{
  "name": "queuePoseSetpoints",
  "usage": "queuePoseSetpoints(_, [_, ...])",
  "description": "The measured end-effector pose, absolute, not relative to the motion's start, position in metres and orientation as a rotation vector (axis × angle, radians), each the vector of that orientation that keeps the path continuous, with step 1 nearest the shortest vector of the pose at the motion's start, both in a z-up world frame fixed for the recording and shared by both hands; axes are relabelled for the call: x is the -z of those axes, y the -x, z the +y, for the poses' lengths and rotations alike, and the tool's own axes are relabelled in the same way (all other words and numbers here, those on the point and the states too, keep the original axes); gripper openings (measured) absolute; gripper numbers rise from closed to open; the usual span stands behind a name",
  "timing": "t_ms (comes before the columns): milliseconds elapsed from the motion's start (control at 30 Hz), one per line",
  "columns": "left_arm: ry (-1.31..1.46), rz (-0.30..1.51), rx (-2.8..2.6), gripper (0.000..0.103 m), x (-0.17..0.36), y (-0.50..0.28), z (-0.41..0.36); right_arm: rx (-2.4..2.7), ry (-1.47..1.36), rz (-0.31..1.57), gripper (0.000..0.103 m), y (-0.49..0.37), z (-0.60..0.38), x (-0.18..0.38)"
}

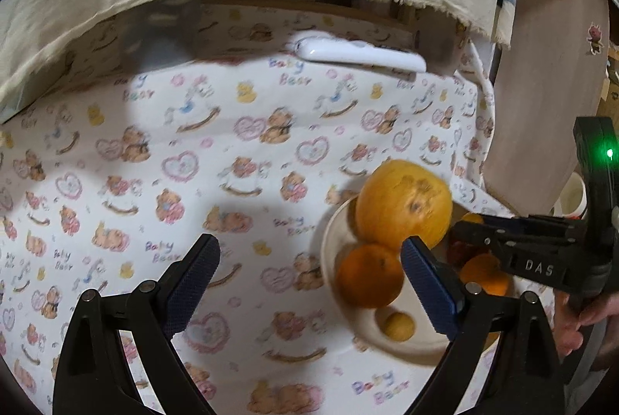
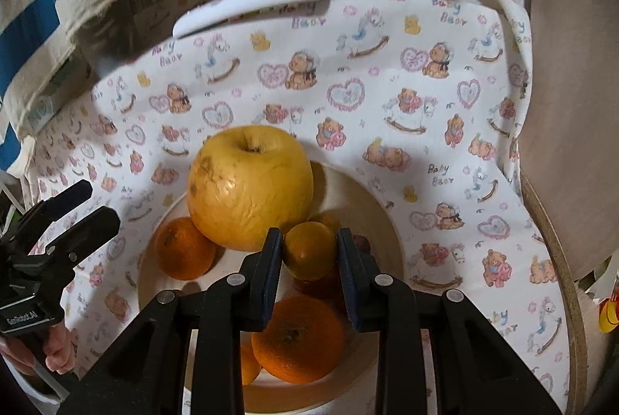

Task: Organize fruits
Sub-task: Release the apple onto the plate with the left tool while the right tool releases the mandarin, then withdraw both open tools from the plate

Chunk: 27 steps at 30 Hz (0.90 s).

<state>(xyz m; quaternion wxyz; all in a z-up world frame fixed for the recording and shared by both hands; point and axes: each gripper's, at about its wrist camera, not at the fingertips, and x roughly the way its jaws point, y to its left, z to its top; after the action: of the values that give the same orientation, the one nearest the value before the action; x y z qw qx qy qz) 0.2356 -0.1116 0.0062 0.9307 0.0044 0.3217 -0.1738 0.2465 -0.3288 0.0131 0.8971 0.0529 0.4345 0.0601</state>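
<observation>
Our right gripper (image 2: 309, 252) is clamped on a small yellow-orange citrus fruit (image 2: 309, 250) above the round cream plate (image 2: 387, 221). We should lift straight up, clear of the large wrinkled yellow apple (image 2: 249, 190) touching it on the left. The fruit is roundish, with no clear long axis. Our left gripper (image 1: 309, 275) hovers with jaws wide apart and empty, left of the plate.

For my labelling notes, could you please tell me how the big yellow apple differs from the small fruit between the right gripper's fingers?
The yellow apple is far larger than the small citrus. The apple's skin is wrinkled and blemished, the citrus smooth. The apple rests free; the right gripper clamps the citrus. Both are over the plate.
</observation>
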Motion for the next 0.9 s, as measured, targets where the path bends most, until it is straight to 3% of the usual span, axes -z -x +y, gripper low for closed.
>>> queuePoseSetpoints(467, [-0.033,0.610,0.298,0.094,-0.001,-0.218,-0.090,-0.086,-0.088,0.910,0.031,-0.249,-0.327,-0.007])
queuePoseSetpoints(600, [-0.052,0.552,0.277,0.094,-0.007,-0.204,-0.082,-0.081,-0.090,0.879,0.053,-0.245,-0.327,-0.014])
queuePoseSetpoints(767, [-0.044,0.496,0.262,0.094,-0.021,-0.186,-0.071,-0.054,-0.029,0.794,0.054,-0.232,-0.317,-0.033])
queuePoseSetpoints(900, [-0.055,0.432,0.256,0.094,-0.034,-0.163,-0.064,-0.048,0.019,0.676,0.070,-0.217,-0.302,-0.051])
